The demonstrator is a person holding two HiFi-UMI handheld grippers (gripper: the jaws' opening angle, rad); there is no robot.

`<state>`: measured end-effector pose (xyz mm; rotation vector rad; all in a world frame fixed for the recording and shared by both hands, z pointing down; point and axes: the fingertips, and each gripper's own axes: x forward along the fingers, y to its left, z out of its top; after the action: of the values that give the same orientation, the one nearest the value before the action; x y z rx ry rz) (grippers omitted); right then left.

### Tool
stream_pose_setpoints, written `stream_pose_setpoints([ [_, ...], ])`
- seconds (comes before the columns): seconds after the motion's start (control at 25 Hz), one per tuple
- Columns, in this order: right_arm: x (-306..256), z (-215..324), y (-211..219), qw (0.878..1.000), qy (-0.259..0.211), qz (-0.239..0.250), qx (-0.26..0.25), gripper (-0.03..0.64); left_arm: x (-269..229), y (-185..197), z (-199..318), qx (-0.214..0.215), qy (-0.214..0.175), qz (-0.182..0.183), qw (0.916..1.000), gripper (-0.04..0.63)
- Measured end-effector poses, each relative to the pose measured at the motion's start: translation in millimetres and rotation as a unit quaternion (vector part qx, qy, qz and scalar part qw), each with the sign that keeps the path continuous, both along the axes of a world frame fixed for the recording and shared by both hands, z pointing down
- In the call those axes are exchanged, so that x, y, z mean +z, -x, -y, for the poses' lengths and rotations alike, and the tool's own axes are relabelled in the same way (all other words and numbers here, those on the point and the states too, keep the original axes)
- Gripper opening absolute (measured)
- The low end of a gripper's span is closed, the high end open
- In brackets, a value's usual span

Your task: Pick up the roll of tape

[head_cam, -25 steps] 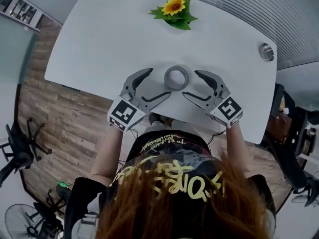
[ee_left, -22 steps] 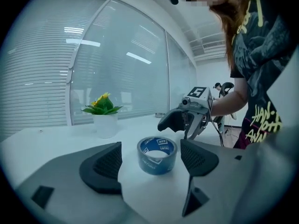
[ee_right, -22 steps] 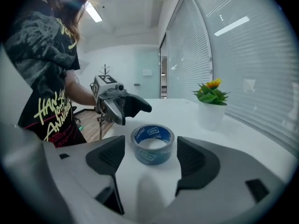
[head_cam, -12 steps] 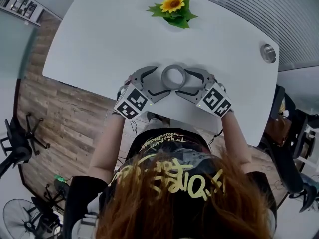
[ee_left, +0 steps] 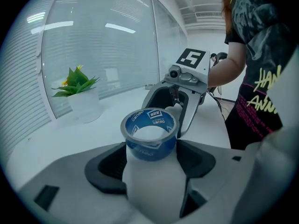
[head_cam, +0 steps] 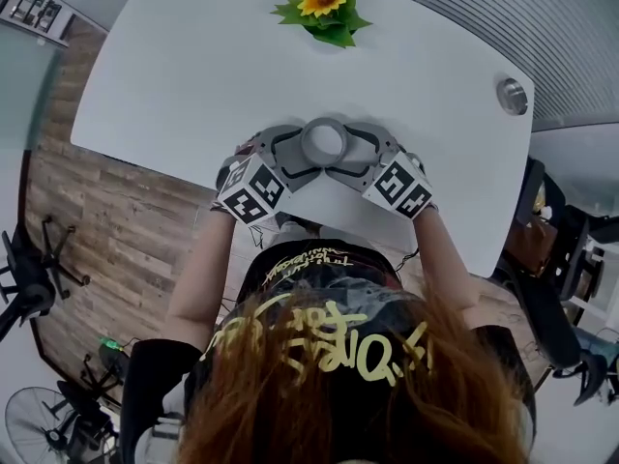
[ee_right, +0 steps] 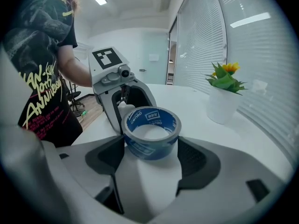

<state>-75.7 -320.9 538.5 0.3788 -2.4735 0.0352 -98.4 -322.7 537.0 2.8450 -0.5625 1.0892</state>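
A blue roll of tape [head_cam: 324, 123] lies flat on the white table [head_cam: 184, 75], near its front edge. My left gripper [head_cam: 306, 153] reaches it from the left, my right gripper [head_cam: 342, 153] from the right, and their tips almost meet around it. In the left gripper view the roll [ee_left: 150, 146] stands between the dark pads [ee_left: 107, 164]; these jaws are closing and no firm press shows. The right gripper view has the roll [ee_right: 150, 146] between its pads [ee_right: 198, 160] the same way, jaws wide. Each gripper shows beyond the roll in the other's view.
A potted sunflower [head_cam: 322, 8] stands at the table's far edge. A round metal cap [head_cam: 512, 96] is set in the right corner. The person's body is close to the front edge. Wooden floor and chair bases lie to the left.
Both grippers came down onto the table and moved inward from either side. Their jaws, earlier apart from the roll, now flank it.
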Motion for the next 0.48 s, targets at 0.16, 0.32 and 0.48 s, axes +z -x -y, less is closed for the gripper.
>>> stream_pose_setpoints([
  [0.16, 2, 1, -2, 1.0, -0.002, -0.004, 0.002, 0.336, 1, -1, 1, 0.002, -0.001, -0.001, 1.0, 0.328],
  [0.32, 0, 2, -2, 1.0, -0.003, -0.001, 0.006, 0.336, 0, -1, 1, 0.0, -0.003, -0.004, 1.0, 0.324],
  [0.48, -10, 2, -1, 1.0, -0.016, 0.001, 0.003, 0.336, -6, 1, 0, -0.008, 0.0, -0.025, 0.9997, 0.319],
])
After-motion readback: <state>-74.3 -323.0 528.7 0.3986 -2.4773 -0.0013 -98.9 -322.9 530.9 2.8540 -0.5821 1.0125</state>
